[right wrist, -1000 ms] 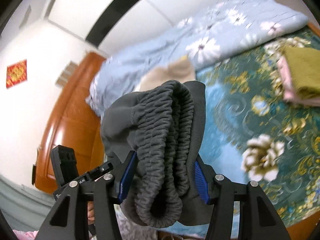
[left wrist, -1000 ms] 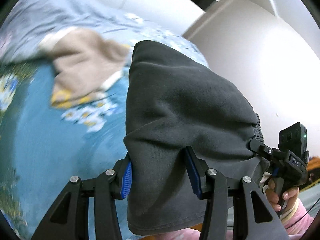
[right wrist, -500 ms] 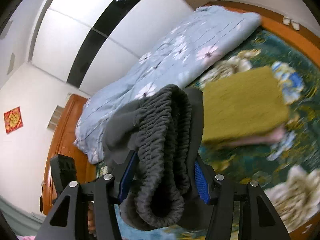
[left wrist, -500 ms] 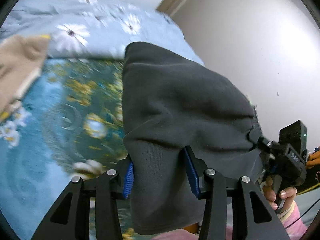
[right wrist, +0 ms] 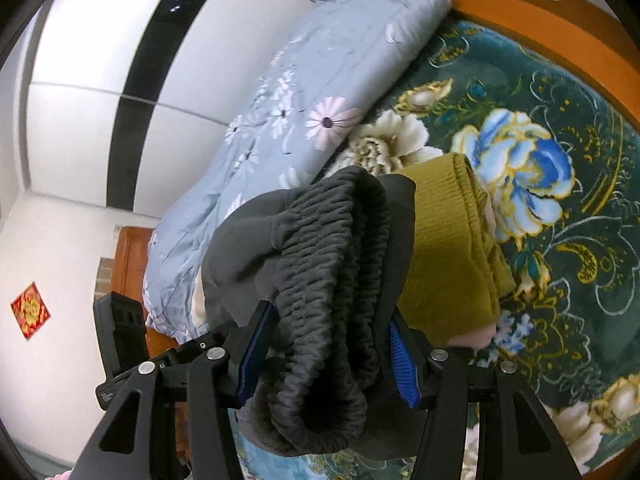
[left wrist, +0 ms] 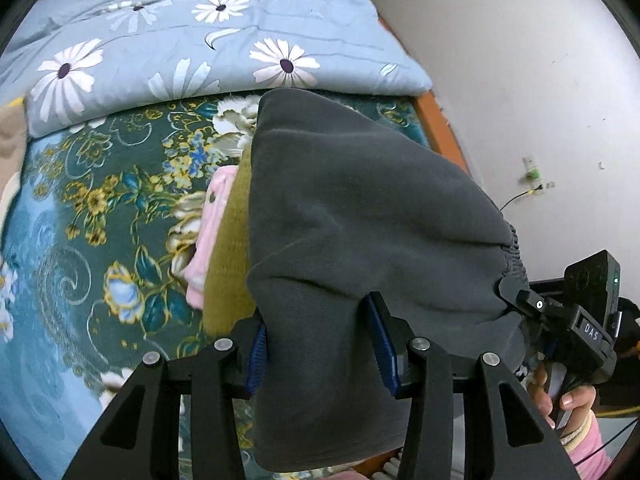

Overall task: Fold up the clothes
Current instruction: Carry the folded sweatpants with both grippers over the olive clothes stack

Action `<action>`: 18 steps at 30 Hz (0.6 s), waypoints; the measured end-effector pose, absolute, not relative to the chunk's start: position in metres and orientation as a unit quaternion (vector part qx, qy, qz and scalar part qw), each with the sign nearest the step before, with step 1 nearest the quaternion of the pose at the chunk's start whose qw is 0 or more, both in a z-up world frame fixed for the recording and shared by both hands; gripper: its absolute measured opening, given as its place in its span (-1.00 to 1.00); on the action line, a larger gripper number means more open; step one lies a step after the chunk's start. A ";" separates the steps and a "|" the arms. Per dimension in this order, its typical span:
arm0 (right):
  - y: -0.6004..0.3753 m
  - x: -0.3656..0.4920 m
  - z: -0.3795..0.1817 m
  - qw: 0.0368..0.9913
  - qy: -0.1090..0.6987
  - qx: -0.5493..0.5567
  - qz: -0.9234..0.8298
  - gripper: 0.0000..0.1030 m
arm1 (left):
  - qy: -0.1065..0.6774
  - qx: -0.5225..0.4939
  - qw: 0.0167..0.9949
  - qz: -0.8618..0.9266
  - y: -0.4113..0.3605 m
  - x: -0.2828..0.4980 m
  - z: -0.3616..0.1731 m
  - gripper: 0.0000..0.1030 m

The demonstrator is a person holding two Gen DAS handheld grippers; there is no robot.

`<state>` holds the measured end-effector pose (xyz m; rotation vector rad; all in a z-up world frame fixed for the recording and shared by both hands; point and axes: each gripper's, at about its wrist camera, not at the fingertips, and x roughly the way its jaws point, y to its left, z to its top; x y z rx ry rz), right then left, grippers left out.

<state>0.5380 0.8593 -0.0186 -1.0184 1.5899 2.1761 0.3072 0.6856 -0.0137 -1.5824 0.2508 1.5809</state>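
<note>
Between the blue pads of each claw, left claw (left wrist: 320, 344) and right claw (right wrist: 326, 354) both clamp the folded grey garment (left wrist: 360, 216), held level just above the olive garment (right wrist: 448, 256) ahead, probably for stacking it there.

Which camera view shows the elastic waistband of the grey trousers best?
The right wrist view. There the gathered waistband fills the middle, folded between the right gripper fingers, its ribbing clear. The left wrist view shows mostly smooth grey trousers in the left gripper, with only a sliver of waistband at the right edge.
</note>
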 end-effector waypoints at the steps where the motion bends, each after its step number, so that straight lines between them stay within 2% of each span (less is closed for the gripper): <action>1: 0.867 0.533 -0.025 0.132 0.550 -0.353 0.745 0.12 | 0.104 -0.638 0.429 0.631 0.694 0.302 -0.021 -0.09; 13: 0.905 0.495 -0.115 0.160 0.559 -0.417 0.698 0.12 | 0.089 -0.706 0.377 0.593 0.712 0.266 -0.114 -0.09; 18: 0.901 0.502 -0.104 0.160 0.570 -0.380 0.710 0.12 | 0.069 -0.685 0.394 0.609 0.713 0.262 -0.097 -0.09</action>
